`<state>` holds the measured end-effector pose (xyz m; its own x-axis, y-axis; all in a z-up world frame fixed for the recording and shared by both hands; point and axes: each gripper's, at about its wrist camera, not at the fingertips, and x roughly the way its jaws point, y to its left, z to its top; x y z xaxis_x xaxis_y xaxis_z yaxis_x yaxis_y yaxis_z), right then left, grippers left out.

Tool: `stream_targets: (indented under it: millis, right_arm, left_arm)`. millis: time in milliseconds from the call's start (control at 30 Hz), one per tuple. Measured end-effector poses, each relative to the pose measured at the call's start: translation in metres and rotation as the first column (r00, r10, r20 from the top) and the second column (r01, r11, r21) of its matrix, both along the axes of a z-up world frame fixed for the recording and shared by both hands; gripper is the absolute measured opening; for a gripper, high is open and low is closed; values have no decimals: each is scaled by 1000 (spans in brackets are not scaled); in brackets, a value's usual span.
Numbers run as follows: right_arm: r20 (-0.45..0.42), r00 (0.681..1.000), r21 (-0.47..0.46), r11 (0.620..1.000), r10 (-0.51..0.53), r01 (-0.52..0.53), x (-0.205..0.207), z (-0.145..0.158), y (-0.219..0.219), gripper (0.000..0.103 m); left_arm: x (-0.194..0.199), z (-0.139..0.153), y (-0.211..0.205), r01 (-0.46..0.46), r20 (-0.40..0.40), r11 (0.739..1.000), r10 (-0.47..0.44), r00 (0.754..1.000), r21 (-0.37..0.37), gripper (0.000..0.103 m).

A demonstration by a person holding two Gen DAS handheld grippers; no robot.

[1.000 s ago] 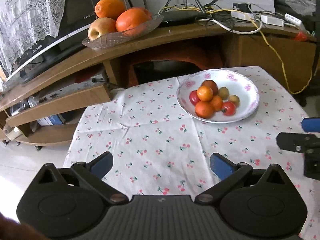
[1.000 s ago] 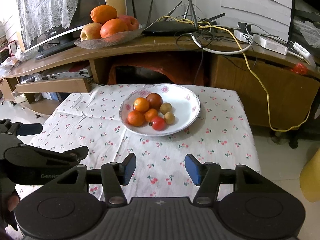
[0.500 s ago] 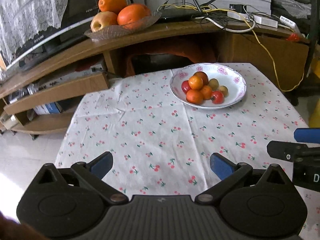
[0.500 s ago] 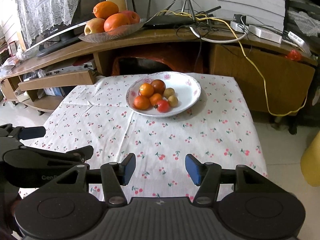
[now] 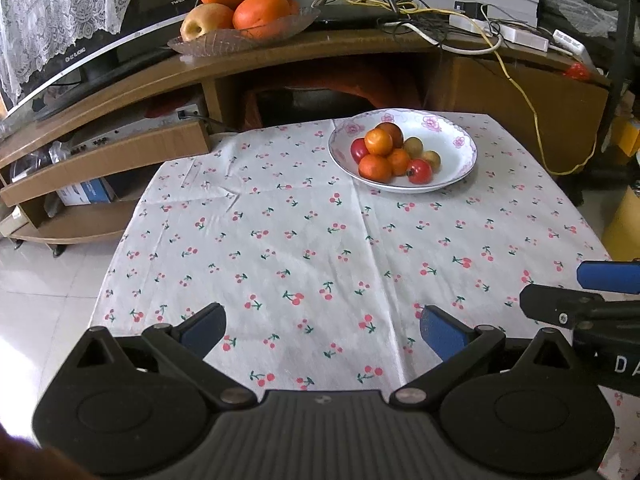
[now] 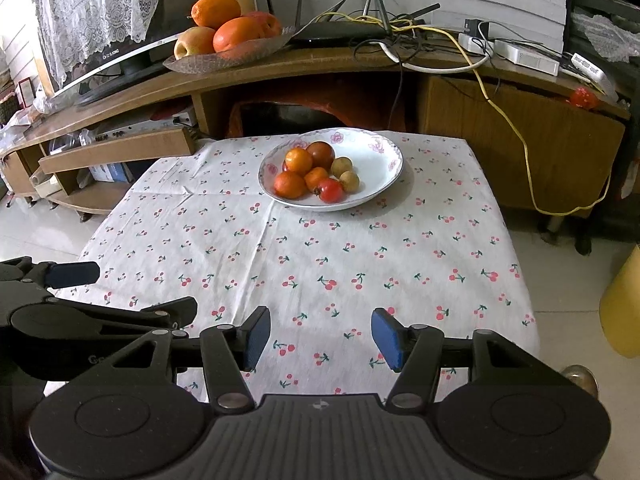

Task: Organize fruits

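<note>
Jaws on both grippers stand wide apart, holding nothing: the left gripper and right gripper hover side by side over the near edge of the surface, above a cherry-print cloth. At the far end sits a white floral bowl containing small oranges, a red fruit and two tan fruits. On the wooden cabinet behind, a glass dish holds large oranges and an apple.

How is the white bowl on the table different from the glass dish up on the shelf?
The white bowl has pink flowers painted on it; the glass dish is see-through. The white bowl holds many small fruits; the glass dish holds a few big ones. The bowl sits lower, on the tablecloth. Both hold fruit.
</note>
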<state>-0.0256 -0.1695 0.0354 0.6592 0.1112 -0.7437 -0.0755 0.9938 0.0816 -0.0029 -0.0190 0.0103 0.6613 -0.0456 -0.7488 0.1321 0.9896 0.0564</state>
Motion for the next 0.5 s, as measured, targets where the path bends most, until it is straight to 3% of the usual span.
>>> stream_targets:
  millis: [500]
  right_arm:
    - [-1,1000,2,1000,-4,4,-8,1,1,59]
  left_arm:
    - [-11,2,0,-10,-3,1000,10,1000,-3,103]
